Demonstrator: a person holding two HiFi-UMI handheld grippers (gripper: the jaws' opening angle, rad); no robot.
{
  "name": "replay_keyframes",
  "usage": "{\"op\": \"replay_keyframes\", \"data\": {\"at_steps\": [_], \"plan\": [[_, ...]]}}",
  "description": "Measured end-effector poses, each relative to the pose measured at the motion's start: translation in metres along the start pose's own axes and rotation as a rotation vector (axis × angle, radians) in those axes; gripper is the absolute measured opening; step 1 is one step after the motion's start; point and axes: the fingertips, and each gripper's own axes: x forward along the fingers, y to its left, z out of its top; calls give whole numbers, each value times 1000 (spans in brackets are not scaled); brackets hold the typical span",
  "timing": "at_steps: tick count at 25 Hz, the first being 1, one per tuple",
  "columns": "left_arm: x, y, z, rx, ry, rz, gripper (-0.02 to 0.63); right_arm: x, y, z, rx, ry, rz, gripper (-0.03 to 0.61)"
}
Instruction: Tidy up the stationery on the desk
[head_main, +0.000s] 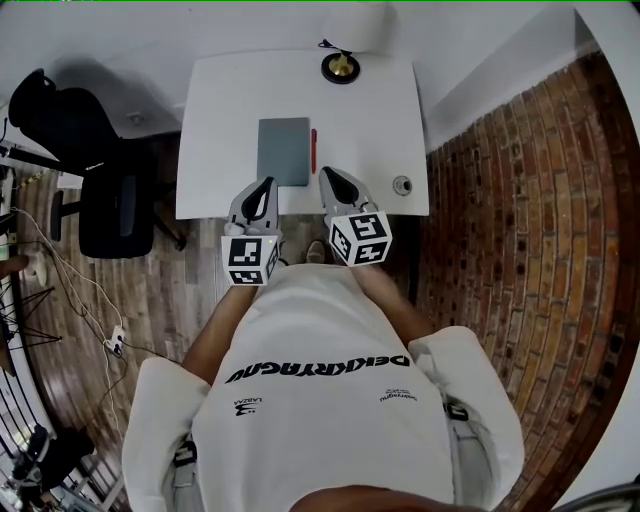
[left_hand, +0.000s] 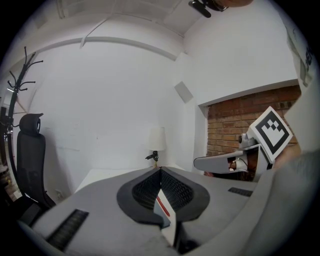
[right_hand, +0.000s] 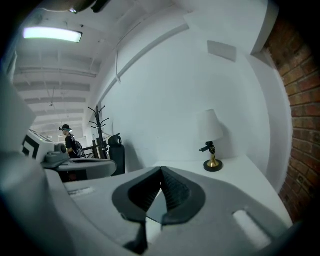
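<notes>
Both clenched on nothing, our left gripper (head_main: 268, 183) and right gripper (head_main: 327, 173), notebook (head_main: 284, 150) and red pen (head_main: 313, 150) just ahead of the jaws

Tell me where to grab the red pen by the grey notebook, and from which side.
Grip the red pen mid-barrel from above, gripper across its thin width. It lies flat, close along the right edge of the grey notebook, so coming in over the bare desk on its right with the right gripper looks freest.

I wear a white short-sleeved shirt (head_main: 320, 330) with black print; my left tool (head_main: 266, 186) and right tool (head_main: 330, 176) are grey with black-and-white square markings.
</notes>
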Motion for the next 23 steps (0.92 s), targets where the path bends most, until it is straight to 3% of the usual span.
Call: {"op": "replay_keyframes", "data": {"at_steps": [23], "plan": [[9, 7, -5, -5, 7, -1, -3, 9, -9, -7, 15, 12, -21, -8]]}}
